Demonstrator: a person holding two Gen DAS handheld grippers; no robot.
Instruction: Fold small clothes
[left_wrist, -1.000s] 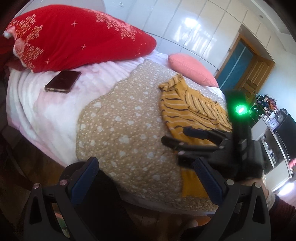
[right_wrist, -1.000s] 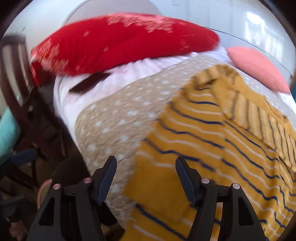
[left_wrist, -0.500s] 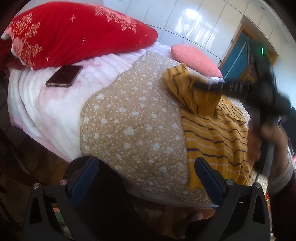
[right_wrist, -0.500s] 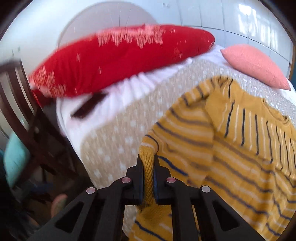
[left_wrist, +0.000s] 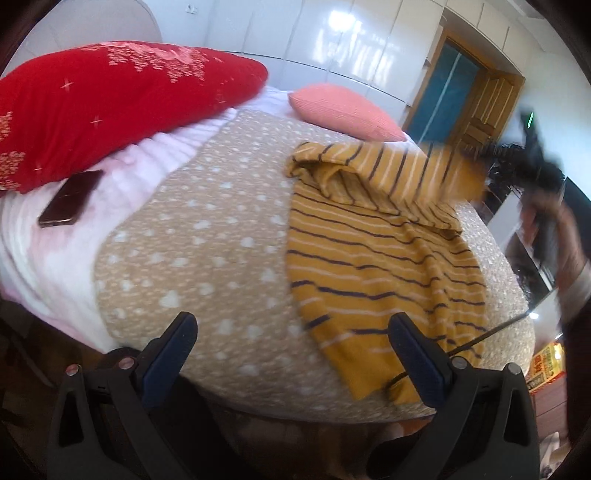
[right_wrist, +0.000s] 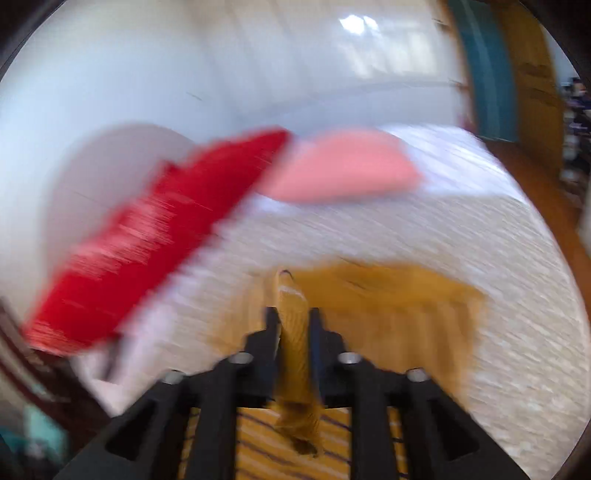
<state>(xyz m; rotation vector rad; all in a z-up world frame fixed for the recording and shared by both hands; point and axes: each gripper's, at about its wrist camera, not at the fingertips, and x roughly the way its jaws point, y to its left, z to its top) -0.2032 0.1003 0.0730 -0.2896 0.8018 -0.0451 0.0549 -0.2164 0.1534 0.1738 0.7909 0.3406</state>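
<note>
- Nearest the left wrist camera, the left gripper (left_wrist: 291, 345) hangs over the near edge of the bed with its blue-padded fingers (left_wrist: 419, 358) wide apart and nothing between them.
- Just beyond those fingers lies the yellow striped top (left_wrist: 373, 254), spread over the tan heart-print blanket (left_wrist: 207, 236) on the right half of the bed, its lower hem close to the near edge.
- Part of the top's far right side is lifted off the blanket and folded across the garment, rising toward the right gripper (left_wrist: 517, 155), which shows only as a dark blur at the right edge of this view, with a blurred hand below it.
- Close up in the right wrist view, the right gripper (right_wrist: 293, 317) has a bunched strip of the yellow cloth standing between its black fingers (right_wrist: 267, 332); its jaws have just been opening, they stand narrowly apart beside the strip, and the blur hides whether the pads press it.
- Left of the blanket, a dark phone (left_wrist: 70, 203) lies flat on the pink-white bed sheet (left_wrist: 48, 266).
- Farther back, a large red pillow (left_wrist: 110, 99) with white snowflake print lies at the head of the bed, and a pink pillow (left_wrist: 343, 110) lies to its right.
- Behind the bed stand glossy white wardrobe doors (left_wrist: 332, 48) and a wooden door frame (left_wrist: 491, 107).
</note>
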